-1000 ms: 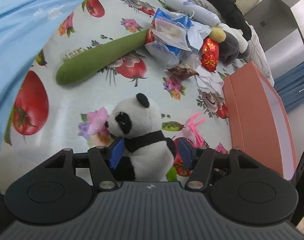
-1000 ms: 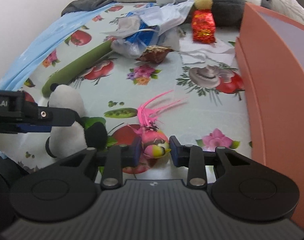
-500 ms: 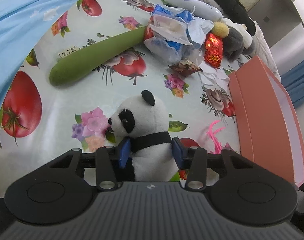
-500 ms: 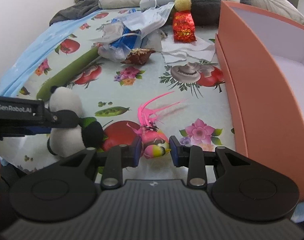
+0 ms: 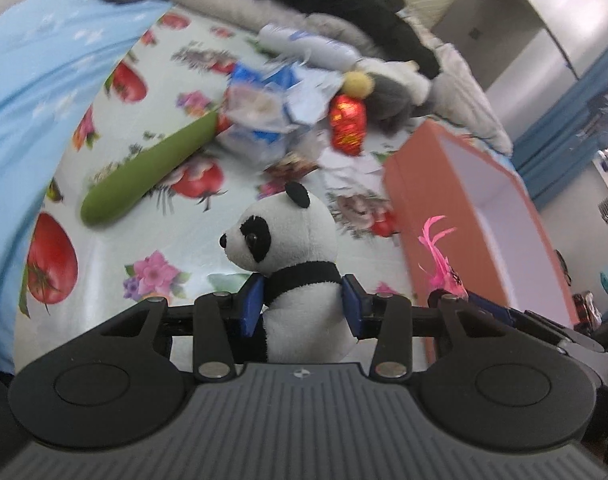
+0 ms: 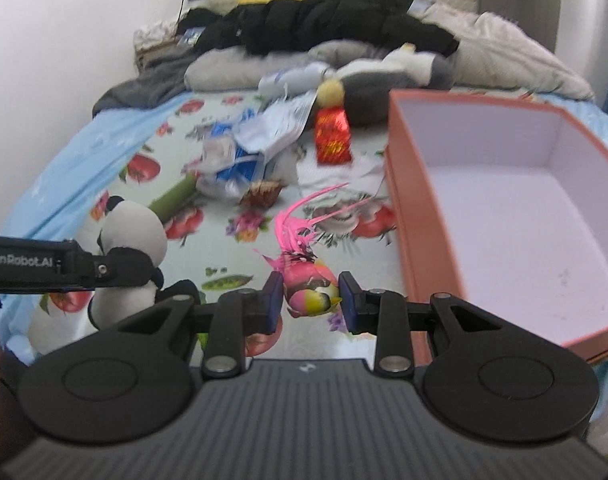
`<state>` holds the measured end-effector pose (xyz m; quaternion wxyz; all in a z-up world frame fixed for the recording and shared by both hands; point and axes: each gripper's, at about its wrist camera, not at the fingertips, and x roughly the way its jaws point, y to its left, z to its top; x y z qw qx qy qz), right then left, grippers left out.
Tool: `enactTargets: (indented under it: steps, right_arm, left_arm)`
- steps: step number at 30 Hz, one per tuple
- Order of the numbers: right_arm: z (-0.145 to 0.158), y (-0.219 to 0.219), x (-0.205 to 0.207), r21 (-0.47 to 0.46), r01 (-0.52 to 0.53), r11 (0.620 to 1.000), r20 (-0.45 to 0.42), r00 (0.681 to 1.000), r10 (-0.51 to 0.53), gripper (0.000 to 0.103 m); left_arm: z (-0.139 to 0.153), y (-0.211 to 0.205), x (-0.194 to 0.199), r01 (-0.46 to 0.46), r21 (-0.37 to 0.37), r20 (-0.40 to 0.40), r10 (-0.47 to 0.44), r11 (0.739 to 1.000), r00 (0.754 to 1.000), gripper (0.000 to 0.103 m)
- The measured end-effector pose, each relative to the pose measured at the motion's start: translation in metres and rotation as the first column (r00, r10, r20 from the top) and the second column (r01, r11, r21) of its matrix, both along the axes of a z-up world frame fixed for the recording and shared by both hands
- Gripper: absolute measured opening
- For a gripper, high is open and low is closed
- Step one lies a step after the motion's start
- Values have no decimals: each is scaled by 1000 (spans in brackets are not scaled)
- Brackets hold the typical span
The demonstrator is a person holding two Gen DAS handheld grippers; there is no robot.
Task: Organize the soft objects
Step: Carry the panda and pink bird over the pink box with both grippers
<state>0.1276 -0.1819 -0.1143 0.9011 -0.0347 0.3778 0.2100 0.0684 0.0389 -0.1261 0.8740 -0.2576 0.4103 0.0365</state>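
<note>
My left tool (image 5: 301,304) grips the panda (image 5: 294,248), my right tool (image 6: 311,300) grips the pink bird (image 6: 308,286), both off the bed; box (image 6: 418,216) sits right, nearer my right tool.

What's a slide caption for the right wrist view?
Right gripper grips a pink bird beside the open box; panda at left.

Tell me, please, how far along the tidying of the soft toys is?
Nothing is in the orange box yet. In hand: the left gripper grips the panda, the right gripper the pink-feathered bird. The green plush stick is left on the bed.
</note>
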Motion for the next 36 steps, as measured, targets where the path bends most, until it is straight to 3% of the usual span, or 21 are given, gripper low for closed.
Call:
enactTargets:
  steps: [19, 28, 36]
  right_arm:
    - [89, -44, -80, 71, 37, 997, 171, 984, -48, 34]
    - [102, -77, -90, 74, 123, 990, 185, 973, -135, 34]
    - [98, -113, -94, 72, 233, 970, 178, 954, -242, 34]
  left_arm:
    - [114, -51, -80, 64, 73, 192, -77, 995, 978, 48]
    - [123, -83, -78, 163, 71, 199, -174, 984, 964, 48]
    - [121, -123, -54, 293, 46, 191, -297, 955, 936, 48]
